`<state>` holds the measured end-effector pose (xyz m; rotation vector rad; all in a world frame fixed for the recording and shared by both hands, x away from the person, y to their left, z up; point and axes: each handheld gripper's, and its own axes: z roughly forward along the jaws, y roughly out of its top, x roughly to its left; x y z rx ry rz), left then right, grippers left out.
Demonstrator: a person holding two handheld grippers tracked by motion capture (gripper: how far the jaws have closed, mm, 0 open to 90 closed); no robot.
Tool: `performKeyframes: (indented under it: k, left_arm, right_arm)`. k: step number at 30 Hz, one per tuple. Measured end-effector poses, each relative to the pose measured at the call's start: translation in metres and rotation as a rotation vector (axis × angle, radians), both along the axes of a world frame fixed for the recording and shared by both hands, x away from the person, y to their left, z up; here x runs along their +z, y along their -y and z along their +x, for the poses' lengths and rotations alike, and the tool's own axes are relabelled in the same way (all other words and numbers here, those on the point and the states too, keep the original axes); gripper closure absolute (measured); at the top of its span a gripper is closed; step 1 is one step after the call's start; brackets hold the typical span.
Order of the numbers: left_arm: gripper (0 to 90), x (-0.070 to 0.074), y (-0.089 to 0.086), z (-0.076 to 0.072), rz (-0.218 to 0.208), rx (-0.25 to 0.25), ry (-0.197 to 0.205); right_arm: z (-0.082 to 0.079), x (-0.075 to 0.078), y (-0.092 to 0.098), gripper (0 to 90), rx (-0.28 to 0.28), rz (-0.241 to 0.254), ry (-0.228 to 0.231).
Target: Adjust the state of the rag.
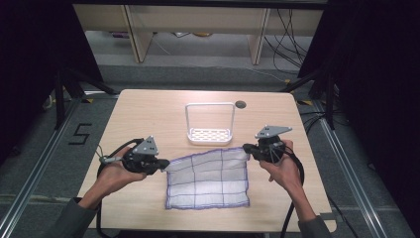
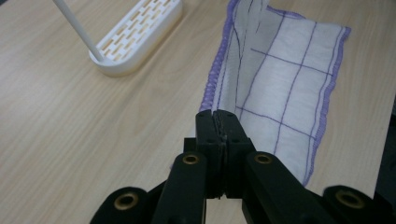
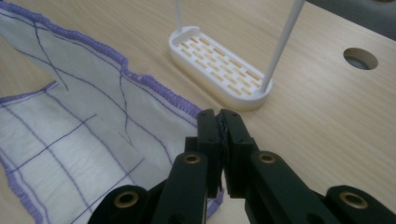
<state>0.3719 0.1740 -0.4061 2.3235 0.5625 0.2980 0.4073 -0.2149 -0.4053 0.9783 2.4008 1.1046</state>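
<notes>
A white cloth (image 1: 208, 178) with a purple grid and purple hem lies on the wooden table (image 1: 148, 109), its far edge raised. My left gripper (image 1: 165, 163) is shut on the cloth's far left corner; in the left gripper view the jaws (image 2: 219, 116) are pressed together with the hem of the cloth (image 2: 280, 84) running into their tips. At the far right corner my right gripper (image 1: 246, 148) is shut on the cloth; the right gripper view has the cloth (image 3: 70, 121) stretching away to the left of the closed jaws (image 3: 219, 116).
A white slotted rack (image 1: 209, 134) with a tall hoop handle stands just beyond the cloth, close to both grippers (image 2: 140, 32) (image 3: 219, 60). A round cable hole (image 1: 240, 104) sits in the table behind it. Dark frames and cables flank the table.
</notes>
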Motion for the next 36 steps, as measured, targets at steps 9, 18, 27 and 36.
performKeyframes:
  k: [9,18,27,36]
  left_arm:
    - [88.1,-0.015,0.004,-0.028,0.02,-0.049,-0.002]
    - [88.4,-0.038,0.011,-0.054,0.094,-0.117,-0.026]
    - [88.1,-0.07,0.017,-0.064,0.14,-0.138,-0.074]
    - [71.7,-0.076,0.016,-0.069,0.172,-0.151,-0.097]
  right_arm:
    - [-0.033,-0.009,0.004,88.0,0.045,-0.019,-0.012]
    - [-0.061,-0.03,0.006,87.9,0.081,-0.032,-0.065]
    - [-0.08,-0.058,0.01,87.7,0.101,-0.055,-0.125]
    - [-0.088,-0.08,0.012,80.8,0.116,-0.061,-0.182]
